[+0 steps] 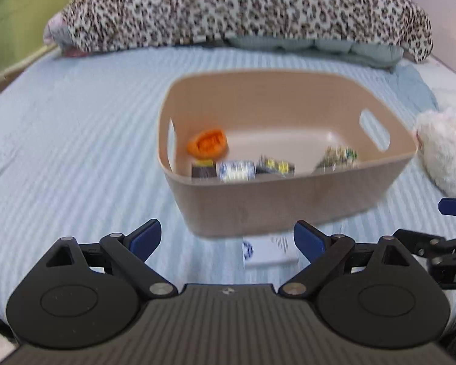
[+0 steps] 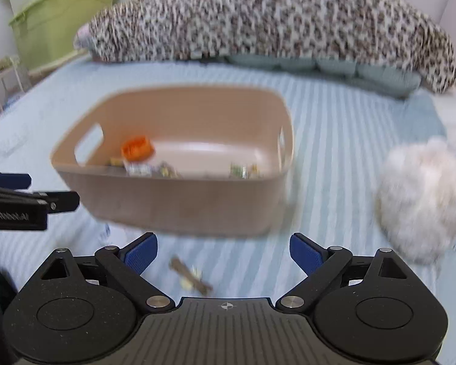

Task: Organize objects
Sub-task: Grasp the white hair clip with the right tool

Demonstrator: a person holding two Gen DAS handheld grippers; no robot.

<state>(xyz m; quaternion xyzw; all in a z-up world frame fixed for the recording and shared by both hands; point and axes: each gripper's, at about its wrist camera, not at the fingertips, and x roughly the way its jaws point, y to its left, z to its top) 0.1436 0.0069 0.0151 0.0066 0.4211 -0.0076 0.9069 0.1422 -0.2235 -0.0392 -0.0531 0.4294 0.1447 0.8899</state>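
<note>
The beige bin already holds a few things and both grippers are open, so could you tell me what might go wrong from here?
1. The white box lies tight against the beige bin wall; the open left gripper may nudge the bin while closing on it.
2. The brown stick wrapper lies flat on the soft striped bedspread; the open right gripper could pinch fabric instead.
3. Both views are blurred, so aim may be off.
</note>
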